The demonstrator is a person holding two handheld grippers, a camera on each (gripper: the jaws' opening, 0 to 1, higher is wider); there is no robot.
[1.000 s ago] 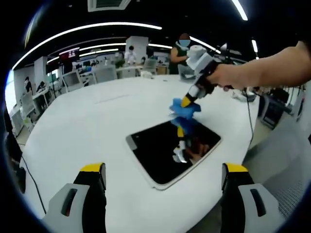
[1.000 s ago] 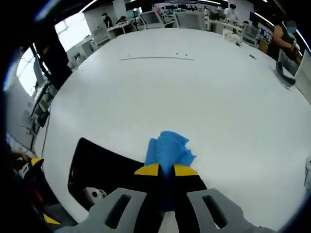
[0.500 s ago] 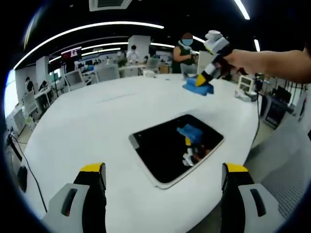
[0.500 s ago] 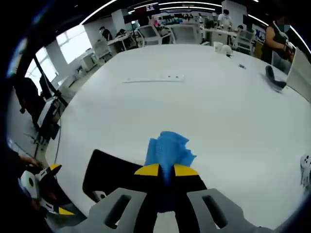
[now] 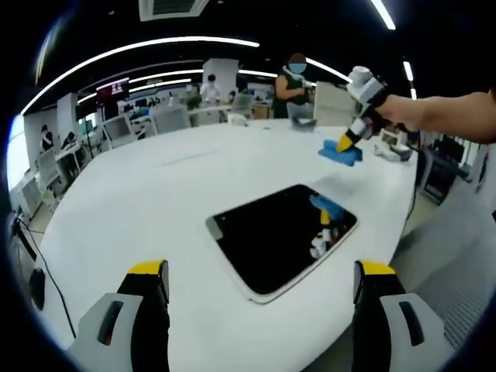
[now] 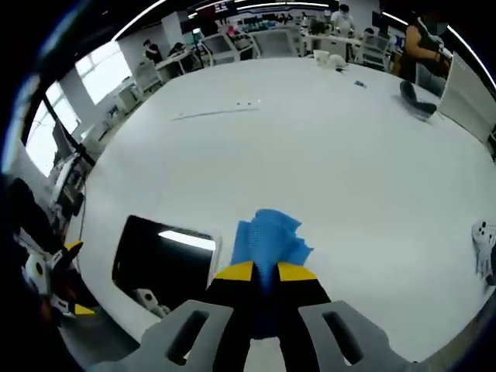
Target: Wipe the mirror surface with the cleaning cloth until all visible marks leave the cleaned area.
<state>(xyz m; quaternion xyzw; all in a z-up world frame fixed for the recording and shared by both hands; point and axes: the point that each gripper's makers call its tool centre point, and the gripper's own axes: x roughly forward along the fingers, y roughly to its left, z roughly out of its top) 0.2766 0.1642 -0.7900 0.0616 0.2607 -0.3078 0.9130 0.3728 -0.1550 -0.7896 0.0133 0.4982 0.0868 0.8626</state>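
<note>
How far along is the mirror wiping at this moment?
Done: the mirror looks dark and free of obvious marks in the left gripper view, though small smears could not be made out. In hand: the right gripper is shut on the blue cloth, held above the white table, off the mirror. Left: confirming that nothing remains. The left gripper is open, idle.

The left gripper view looks from low at the white table's (image 5: 155,201) near edge across the mirror (image 5: 275,240), close by. The right gripper view looks down from above the table's (image 6: 333,155) far side. Both share the mirror (image 6: 163,260) and tabletop.
</note>
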